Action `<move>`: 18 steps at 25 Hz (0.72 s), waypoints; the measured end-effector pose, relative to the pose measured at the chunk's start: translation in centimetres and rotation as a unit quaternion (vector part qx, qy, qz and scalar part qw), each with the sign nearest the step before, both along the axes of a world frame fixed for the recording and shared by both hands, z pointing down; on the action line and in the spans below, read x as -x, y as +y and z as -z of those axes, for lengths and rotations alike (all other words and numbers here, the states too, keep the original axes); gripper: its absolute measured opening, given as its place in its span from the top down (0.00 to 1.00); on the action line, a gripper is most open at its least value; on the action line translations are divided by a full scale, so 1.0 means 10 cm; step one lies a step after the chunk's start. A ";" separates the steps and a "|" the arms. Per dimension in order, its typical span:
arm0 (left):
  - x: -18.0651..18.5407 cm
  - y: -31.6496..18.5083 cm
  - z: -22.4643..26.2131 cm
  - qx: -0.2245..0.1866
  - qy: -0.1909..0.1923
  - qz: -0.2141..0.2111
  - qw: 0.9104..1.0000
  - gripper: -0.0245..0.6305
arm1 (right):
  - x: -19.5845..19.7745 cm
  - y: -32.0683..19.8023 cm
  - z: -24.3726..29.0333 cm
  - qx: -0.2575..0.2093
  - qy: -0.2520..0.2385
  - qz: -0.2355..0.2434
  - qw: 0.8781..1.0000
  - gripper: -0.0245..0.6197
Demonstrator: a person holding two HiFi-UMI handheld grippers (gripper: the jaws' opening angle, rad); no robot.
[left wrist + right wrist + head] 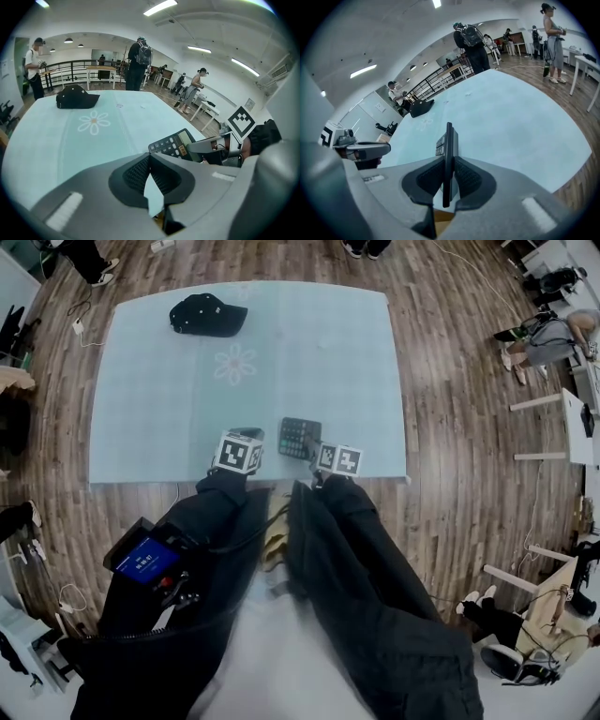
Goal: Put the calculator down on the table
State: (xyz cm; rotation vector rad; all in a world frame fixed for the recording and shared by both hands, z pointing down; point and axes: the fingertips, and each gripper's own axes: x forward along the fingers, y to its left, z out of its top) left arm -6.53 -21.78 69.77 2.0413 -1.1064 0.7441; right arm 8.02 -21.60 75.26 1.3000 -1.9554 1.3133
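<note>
Indoors, right gripper (pixel 448 159) pinches calculator (pixel 450 138) over pale-blue table (pixel 319 343), wood floor (pixel 450 381); left gripper (pixel 150 158) closed, empty

The calculator (pixel 299 437) was dark and slim, with rows of pale keys and a greyish display. It was clamped by one edge between the right gripper's (pixel 314 454) fingers (pixel 466 178), keys up, over the worktop's (pixel 309 343) near edge. Whether it touched was unclear.

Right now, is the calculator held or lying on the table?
Held: the right gripper clamps the calculator by its edge; whether it touches the table cannot be told.
</note>
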 end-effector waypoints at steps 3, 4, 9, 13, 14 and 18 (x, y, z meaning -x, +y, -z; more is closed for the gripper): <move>0.04 0.02 -0.02 0.004 -0.002 0.002 1.000 0.96 | -0.05 0.05 -0.10 0.013 -0.001 -0.011 1.000 0.88; 0.05 0.03 -0.02 0.005 -0.003 0.003 1.000 0.96 | -0.07 0.06 -0.12 0.016 -0.002 -0.017 1.000 0.88; 0.07 0.04 -0.01 0.009 -0.010 0.002 1.000 0.96 | -0.22 0.08 -0.25 0.034 0.004 -0.043 0.998 0.86; 0.11 0.09 -0.03 0.015 -0.016 -0.001 1.000 0.96 | -0.28 0.11 -0.38 0.052 0.012 -0.058 0.997 0.85; 0.13 0.11 -0.04 0.016 -0.017 0.000 1.000 0.96 | -0.29 0.12 -0.41 0.056 0.012 -0.060 0.997 0.84; 0.17 0.13 -0.01 0.018 -0.026 0.005 0.999 0.96 | -0.33 0.10 -0.48 0.068 0.009 -0.068 0.995 0.83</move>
